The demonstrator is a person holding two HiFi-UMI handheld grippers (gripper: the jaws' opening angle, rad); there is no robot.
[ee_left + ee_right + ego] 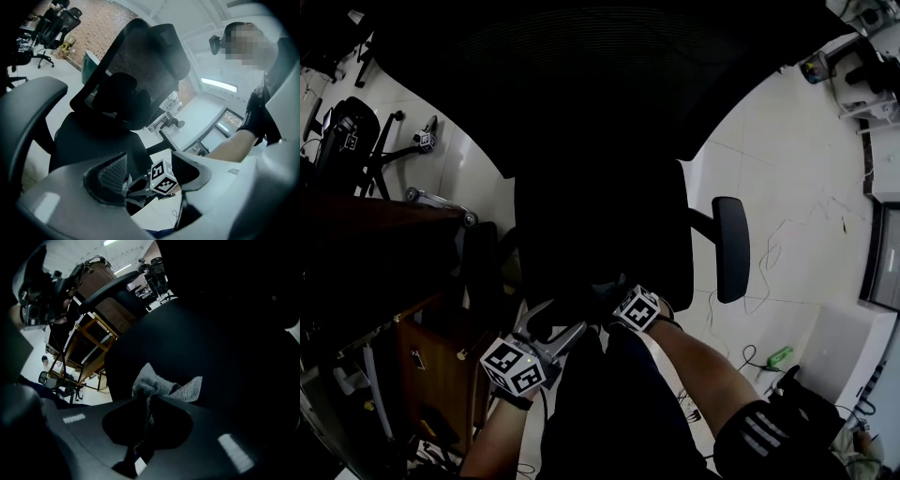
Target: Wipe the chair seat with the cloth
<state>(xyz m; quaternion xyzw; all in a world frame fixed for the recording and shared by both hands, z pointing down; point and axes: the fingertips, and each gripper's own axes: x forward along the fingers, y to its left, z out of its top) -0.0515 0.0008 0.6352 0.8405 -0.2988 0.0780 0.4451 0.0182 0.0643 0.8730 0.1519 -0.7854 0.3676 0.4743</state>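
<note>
I am holding the right gripper (148, 404) clamped on the cloth (164, 386), which is sitting at the front edge of the chair seat (600, 225), so I am planning flat, overlapping strokes with the loose corners pressed under the jaws. The left gripper (555, 324) is hanging with jaws apart and empty just off that front edge; the seat is offering open room toward the backrest (600, 84), while the armrest (731, 248) is bounding the right side and the wooden cabinet (431, 347) is crowding the left
</note>
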